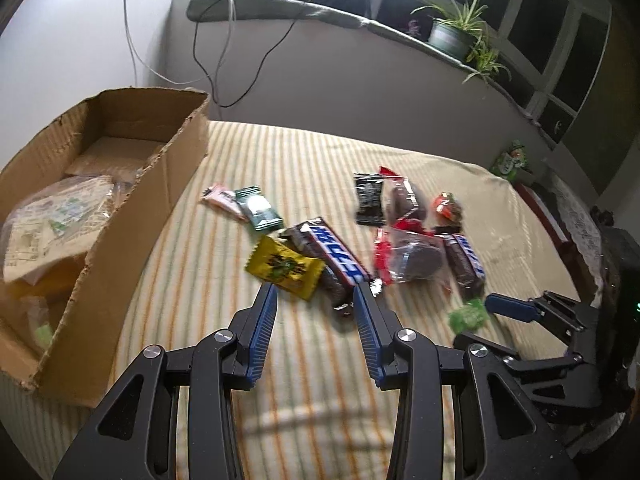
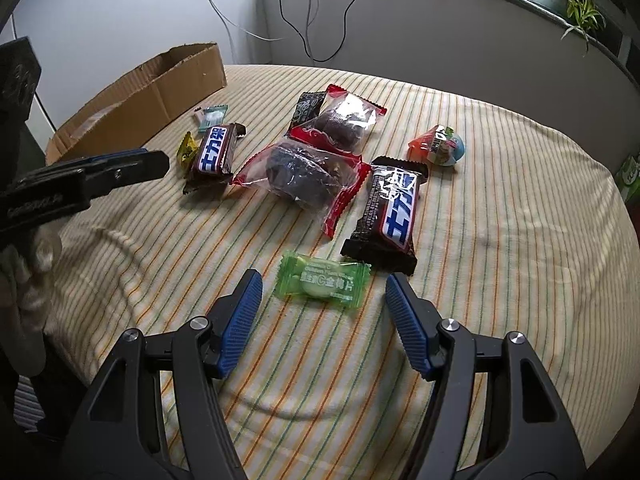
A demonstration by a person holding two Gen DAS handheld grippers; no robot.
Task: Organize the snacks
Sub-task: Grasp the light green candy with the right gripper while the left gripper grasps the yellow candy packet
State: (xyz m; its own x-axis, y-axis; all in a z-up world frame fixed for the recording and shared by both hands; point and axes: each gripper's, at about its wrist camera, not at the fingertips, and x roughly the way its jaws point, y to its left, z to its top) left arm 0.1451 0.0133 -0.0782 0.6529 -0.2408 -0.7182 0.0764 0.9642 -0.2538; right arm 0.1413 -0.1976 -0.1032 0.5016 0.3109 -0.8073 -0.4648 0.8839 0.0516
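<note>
Snickers bar (image 2: 394, 210) | green candy (image 2: 323, 282) between open right claw (image 2: 322, 286)

My left gripper (image 1: 315, 294) angles downward, its two blue-padded fingers (image 1: 264, 332) parted with nothing between the pads. My right gripper (image 2: 322, 282) also tilts down, its jaws set wider, the ribbed blue pads (image 2: 240, 320) standing clear on either side and pressing on nothing. From the right wrist view, my left gripper juts in from the left edge, seen side-on. Below it at that edge is my hand (image 2: 28, 280), pale and blurred.
</note>
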